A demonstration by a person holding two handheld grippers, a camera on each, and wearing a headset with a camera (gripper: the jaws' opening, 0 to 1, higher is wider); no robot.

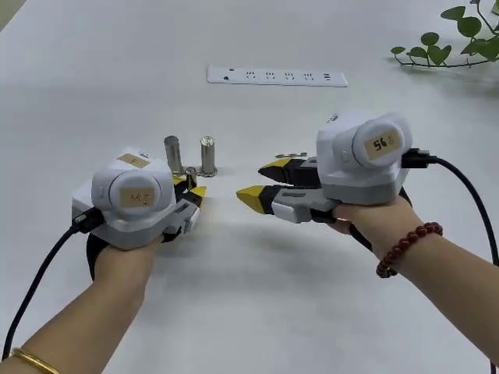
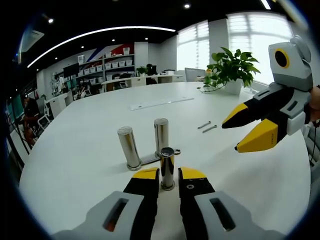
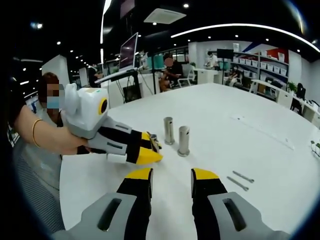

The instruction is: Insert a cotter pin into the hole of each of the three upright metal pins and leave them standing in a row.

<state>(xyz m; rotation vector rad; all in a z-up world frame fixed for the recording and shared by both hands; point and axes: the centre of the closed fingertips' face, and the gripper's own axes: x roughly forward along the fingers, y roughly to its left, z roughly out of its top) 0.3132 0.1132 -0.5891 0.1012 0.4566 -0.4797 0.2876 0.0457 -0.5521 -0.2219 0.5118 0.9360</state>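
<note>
Two upright metal pins [image 1: 172, 154] [image 1: 208, 156] stand side by side on the white table. A third metal pin [image 2: 167, 167] stands just in front of them, and my left gripper [image 1: 191, 187] is shut on its lower part. A thin metal piece [image 2: 149, 159] lies flat by the pins' bases. Two loose cotter pins [image 2: 205, 125] [image 3: 243, 176] lie further right on the table. My right gripper [image 1: 261, 181] hovers open to the right of the pins, holding nothing, its yellow tips pointing at the left gripper [image 3: 142, 150].
A white power strip [image 1: 277, 75] lies at the back of the table. A green potted plant [image 1: 460, 39] stands at the far right. Cables trail from both grippers toward the person. Desks, shelves and seated people stand beyond the table.
</note>
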